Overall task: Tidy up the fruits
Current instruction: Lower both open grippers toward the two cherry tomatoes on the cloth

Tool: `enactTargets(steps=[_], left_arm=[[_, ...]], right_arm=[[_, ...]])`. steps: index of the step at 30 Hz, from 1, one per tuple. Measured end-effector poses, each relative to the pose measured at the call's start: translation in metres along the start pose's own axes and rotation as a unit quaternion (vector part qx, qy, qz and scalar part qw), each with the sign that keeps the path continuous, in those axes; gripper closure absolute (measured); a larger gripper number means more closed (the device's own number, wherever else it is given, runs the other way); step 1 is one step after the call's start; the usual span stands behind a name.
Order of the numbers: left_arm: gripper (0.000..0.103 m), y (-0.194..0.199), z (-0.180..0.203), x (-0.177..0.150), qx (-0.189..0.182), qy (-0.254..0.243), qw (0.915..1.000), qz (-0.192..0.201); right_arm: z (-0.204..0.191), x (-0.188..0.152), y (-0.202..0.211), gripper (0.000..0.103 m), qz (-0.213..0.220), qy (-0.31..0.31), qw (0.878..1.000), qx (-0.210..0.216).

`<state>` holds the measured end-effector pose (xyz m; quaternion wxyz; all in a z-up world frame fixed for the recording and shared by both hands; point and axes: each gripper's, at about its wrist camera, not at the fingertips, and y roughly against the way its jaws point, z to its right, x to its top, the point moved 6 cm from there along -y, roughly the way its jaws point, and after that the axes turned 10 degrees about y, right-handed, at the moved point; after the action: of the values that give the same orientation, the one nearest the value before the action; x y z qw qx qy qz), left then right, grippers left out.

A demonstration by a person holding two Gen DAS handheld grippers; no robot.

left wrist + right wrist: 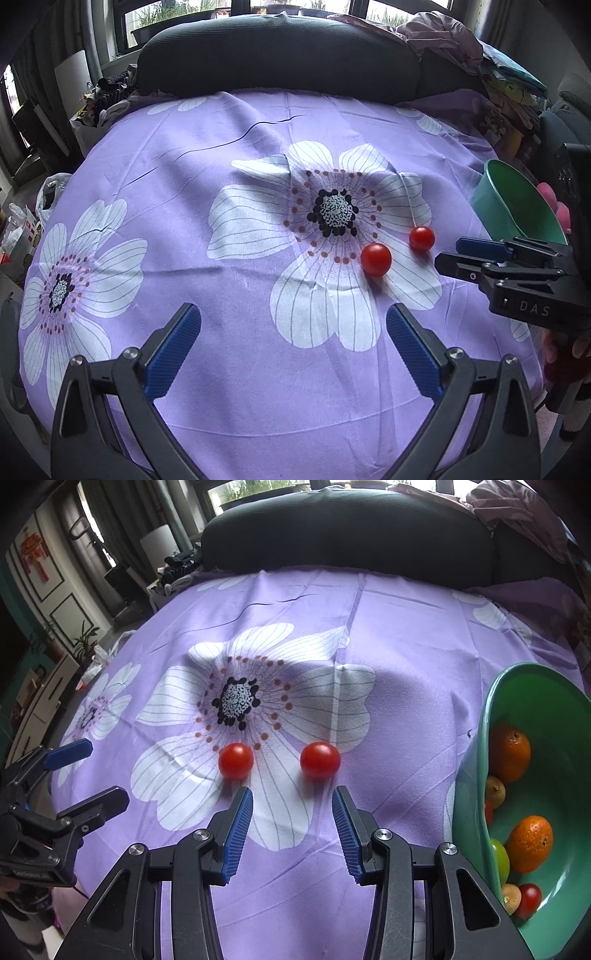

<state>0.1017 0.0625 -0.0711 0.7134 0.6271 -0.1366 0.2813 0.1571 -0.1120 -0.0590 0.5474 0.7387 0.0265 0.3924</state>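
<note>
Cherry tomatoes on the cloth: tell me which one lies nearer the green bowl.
The right-hand cherry tomato in the right wrist view, just beyond the right gripper. The other tomato lies farther from the green bowl, by the printed flower's dotted ring.

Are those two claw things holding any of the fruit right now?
No. The left gripper and the right gripper are both open and empty; the two cherry tomatoes lie untouched on the purple cloth.
</note>
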Motion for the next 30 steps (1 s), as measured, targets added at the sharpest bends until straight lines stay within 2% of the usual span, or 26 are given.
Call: enactTargets(steps=[8,25,30], left_arm=[[0.002,-0.014,0.006,0.008,0.016,-0.020,0.9996,-0.009],[0.004,-0.043,0.022,0.012,-0.004,-0.046,0.9987,-0.024],[0.007,-0.050,0.038,0.014,-0.027,-0.061,0.9973,-0.032]], right_arm=[[0.002,0.003,-0.007,0.058,0.001,0.000,1.000,0.009],[0.008,0.005,-0.015,0.058,0.001,0.010,1.000,-0.005],[0.012,0.008,-0.021,0.058,-0.003,0.016,1.000,-0.014]])
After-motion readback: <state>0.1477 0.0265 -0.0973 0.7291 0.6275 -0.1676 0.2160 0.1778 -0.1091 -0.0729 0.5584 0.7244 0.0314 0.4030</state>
